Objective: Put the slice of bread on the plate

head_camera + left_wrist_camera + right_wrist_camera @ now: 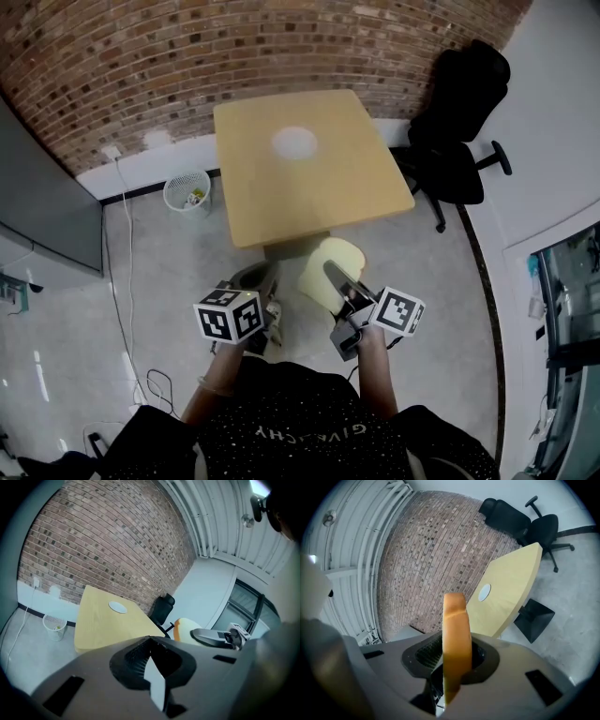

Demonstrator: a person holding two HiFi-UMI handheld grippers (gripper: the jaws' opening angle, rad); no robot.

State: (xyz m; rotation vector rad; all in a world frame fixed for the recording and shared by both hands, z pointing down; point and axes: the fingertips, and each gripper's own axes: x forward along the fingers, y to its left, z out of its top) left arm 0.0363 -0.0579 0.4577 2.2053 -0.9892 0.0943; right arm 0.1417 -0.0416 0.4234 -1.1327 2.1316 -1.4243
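A pale slice of bread (317, 279) stands on edge between the jaws of my right gripper (336, 277), which is shut on it over the floor, short of the table's near edge. In the right gripper view the bread (456, 634) rises upright from the jaws. The white plate (294, 142) lies bare on the far half of the light wooden table (262, 202), and shows small in the distance as the plate (484, 592) and the plate (117, 606). My left gripper (255, 277) hangs beside the right one, its jaws together with nothing in them.
A black office chair (459, 122) stands right of the table. A white mesh wastebasket (187, 190) sits at the brick wall (141, 56) left of the table. A cable (129, 272) runs along the floor, and a grey cabinet (42, 211) is at far left.
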